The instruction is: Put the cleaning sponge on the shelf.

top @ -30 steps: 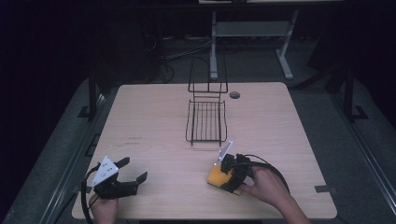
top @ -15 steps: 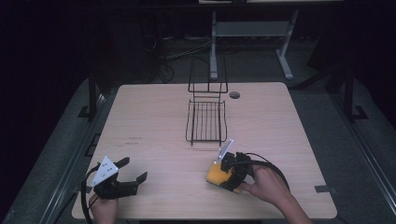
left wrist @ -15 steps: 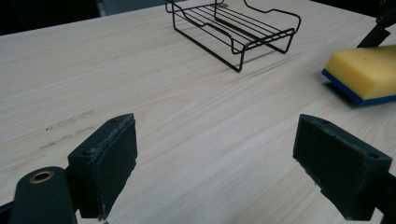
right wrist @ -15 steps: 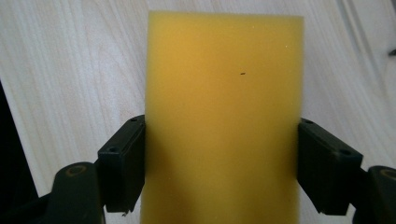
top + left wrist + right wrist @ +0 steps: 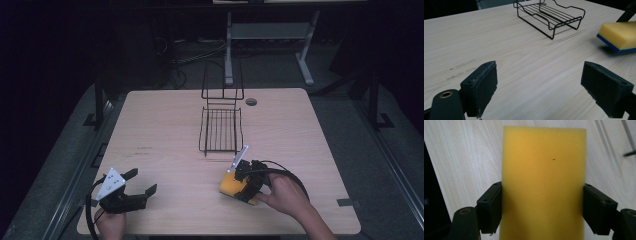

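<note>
High view: the right gripper [image 5: 239, 181] sits at the near right of the table [image 5: 165, 130], held by the person's right hand [image 5: 283, 194], with the yellow sponge [image 5: 231, 185] between its jaws. Right gripper view confirms the hold: both black pads [image 5: 489, 210] press flat against the long sides of the sponge [image 5: 543, 182], which stands out ahead of the jaws over the wood. Left gripper view shows the sponge [image 5: 619, 35] raised slightly off the tabletop, blue underside visible, with a shadow beneath it. The left gripper [image 5: 131, 186] rests at the near left corner, well apart from the sponge, its jaws spread wide with nothing between them. A black wire rack [image 5: 220, 129] stands at mid-table, beyond the sponge and apart from it.
</note>
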### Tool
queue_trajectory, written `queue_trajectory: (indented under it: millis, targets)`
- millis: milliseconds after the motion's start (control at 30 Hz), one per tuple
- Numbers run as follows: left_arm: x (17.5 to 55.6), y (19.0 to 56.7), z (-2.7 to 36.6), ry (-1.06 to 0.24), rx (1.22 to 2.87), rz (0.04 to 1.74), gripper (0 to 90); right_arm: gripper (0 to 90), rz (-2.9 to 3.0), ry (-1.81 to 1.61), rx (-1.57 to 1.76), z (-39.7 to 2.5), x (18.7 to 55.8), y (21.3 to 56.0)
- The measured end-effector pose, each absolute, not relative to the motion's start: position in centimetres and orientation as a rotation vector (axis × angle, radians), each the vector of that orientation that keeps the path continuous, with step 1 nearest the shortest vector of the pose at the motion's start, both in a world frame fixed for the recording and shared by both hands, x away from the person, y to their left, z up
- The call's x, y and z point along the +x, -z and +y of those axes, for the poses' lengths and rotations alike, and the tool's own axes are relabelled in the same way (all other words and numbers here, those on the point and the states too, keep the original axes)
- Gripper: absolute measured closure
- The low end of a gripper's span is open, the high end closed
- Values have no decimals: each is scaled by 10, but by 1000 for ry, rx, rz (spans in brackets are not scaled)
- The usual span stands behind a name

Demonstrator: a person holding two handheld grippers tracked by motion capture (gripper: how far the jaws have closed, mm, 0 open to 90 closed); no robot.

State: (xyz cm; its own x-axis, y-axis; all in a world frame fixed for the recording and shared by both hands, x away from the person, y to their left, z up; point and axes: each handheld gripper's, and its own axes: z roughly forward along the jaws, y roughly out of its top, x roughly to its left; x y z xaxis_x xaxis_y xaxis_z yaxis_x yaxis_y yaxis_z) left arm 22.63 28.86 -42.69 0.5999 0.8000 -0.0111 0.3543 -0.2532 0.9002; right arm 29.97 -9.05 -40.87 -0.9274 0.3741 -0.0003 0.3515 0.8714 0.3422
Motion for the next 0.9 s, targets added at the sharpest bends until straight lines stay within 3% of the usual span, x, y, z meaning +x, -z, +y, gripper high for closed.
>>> queue_trajectory:
  millis: [900]
  targets:
    - [225, 426, 290, -570, 1848, 931, 129, 257, 2945, -533, 571, -80, 308, 391]
